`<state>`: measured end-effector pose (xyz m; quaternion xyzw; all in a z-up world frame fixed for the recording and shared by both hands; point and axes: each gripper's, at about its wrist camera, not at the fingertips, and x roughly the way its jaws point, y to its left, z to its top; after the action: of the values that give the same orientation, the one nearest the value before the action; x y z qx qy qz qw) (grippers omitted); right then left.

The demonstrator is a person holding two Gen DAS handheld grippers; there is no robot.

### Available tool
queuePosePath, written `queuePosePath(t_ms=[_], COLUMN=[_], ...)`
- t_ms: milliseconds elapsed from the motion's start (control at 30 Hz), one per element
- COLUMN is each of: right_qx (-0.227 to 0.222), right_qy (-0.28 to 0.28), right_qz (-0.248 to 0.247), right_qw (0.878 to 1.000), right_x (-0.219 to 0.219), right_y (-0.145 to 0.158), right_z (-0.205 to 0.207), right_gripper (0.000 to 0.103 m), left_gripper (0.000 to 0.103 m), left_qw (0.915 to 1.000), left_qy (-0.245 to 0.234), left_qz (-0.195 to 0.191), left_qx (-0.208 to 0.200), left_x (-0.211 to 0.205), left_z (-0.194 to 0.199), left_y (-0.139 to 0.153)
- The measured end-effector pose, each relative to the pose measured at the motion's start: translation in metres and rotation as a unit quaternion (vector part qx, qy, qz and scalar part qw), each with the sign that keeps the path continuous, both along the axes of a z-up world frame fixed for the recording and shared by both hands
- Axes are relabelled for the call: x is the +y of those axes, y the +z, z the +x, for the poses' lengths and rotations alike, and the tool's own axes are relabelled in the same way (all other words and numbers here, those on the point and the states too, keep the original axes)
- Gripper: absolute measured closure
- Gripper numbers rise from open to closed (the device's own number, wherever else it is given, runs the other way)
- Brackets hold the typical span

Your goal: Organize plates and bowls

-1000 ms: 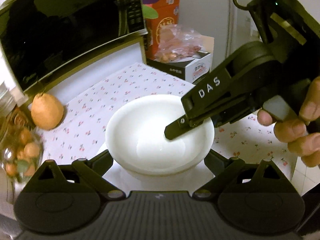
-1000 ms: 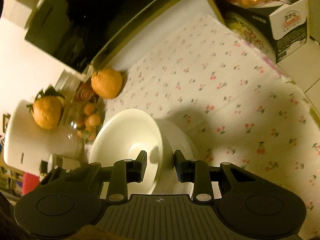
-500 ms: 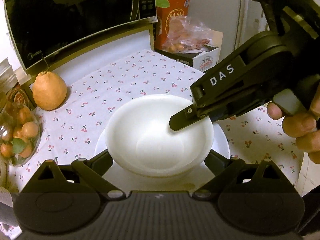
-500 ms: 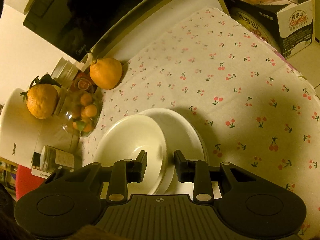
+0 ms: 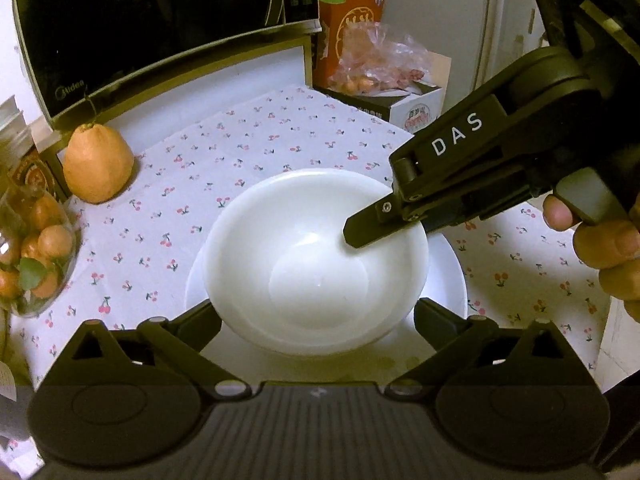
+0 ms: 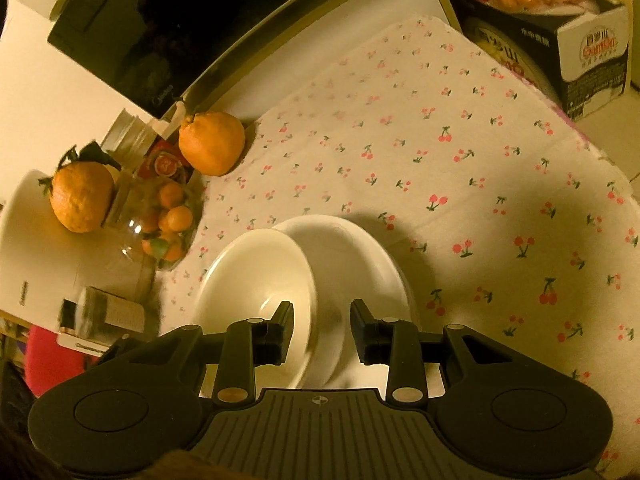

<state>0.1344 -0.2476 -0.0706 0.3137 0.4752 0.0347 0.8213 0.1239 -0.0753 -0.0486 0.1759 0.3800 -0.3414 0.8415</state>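
Observation:
A white bowl (image 5: 312, 264) sits on a white plate (image 5: 450, 280) on the cherry-print cloth. My left gripper (image 5: 318, 320) is open, its fingers wide on either side of the bowl's near rim. My right gripper (image 6: 322, 330) is open and straddles the bowl's right rim (image 6: 310, 280): one finger is inside the bowl, the other outside over the plate (image 6: 360, 264). In the left wrist view the right gripper's finger (image 5: 372, 228) reaches into the bowl from the right.
A microwave (image 5: 152, 28) stands at the back. A large orange fruit (image 5: 98, 164) lies in front of it, and a glass jar of small oranges (image 5: 32, 252) stands at the left. Boxes with bagged fruit (image 5: 380, 76) stand at the back right. The cloth's edge (image 6: 600, 168) runs along the right.
Both cameras have pulled back and up a little, so more of the cloth shows. The right gripper still straddles the bowl's rim. The bowl rests on the plate as before.

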Motion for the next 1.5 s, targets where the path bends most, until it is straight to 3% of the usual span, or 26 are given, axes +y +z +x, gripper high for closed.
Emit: queuePosePath(t_ms=[67, 133, 200, 500, 633, 800, 1000, 1167, 1333, 1500], right_qx=[0.0, -0.002, -0.008, -0.037, -0.03, -0.037, -0.039, -0.039, -0.046, -0.061], right_qy=[0.002, -0.001, -0.003, -0.015, -0.022, -0.01, 0.012, 0.016, 0.018, 0.02], right_qz=[-0.001, 0.001, 0.002, 0.002, -0.023, -0.068, -0.105, -0.134, -0.168, -0.21], right_qw=[1.0, 1.0, 1.0, 0.999, 0.999, 0.997, 0.994, 0.99, 0.985, 0.976], right_x=[-0.001, -0.003, -0.005, -0.02, -0.026, -0.024, -0.01, 0.002, 0.012, 0.022], right_y=[0.0, 0.0, 0.003, 0.02, 0.023, 0.034, 0.047, 0.052, 0.054, 0.053], right_z=[0.0, -0.001, -0.003, -0.018, -0.028, -0.047, -0.071, -0.093, -0.112, -0.122], right_gripper=[0.071, 0.054, 0.048, 0.04, 0.038, 0.034, 0.03, 0.029, 0.022, 0.02], left_gripper=[0.0, 0.0, 0.0, 0.0, 0.0, 0.0, 0.0, 0.0, 0.0, 0.0], left_qw=[1.0, 1.0, 1.0, 0.9999, 0.9995, 0.9967, 0.9842, 0.965, 0.9544, 0.9432], left_qy=[0.0, -0.001, 0.001, 0.011, 0.025, 0.079, 0.177, 0.261, 0.297, 0.329], left_qz=[0.001, 0.0, -0.001, -0.007, -0.005, 0.0, -0.001, 0.002, 0.006, -0.021], left_qx=[0.002, 0.001, 0.002, -0.008, -0.018, -0.015, -0.003, 0.019, 0.03, 0.045], left_x=[0.001, 0.002, 0.003, 0.015, 0.022, 0.03, 0.037, 0.045, 0.047, 0.052], left_z=[0.0, -0.001, -0.002, -0.015, -0.025, -0.035, -0.05, -0.064, -0.076, -0.078], left_y=[0.0, 0.001, 0.002, 0.013, 0.02, 0.024, 0.028, 0.029, 0.028, 0.029])
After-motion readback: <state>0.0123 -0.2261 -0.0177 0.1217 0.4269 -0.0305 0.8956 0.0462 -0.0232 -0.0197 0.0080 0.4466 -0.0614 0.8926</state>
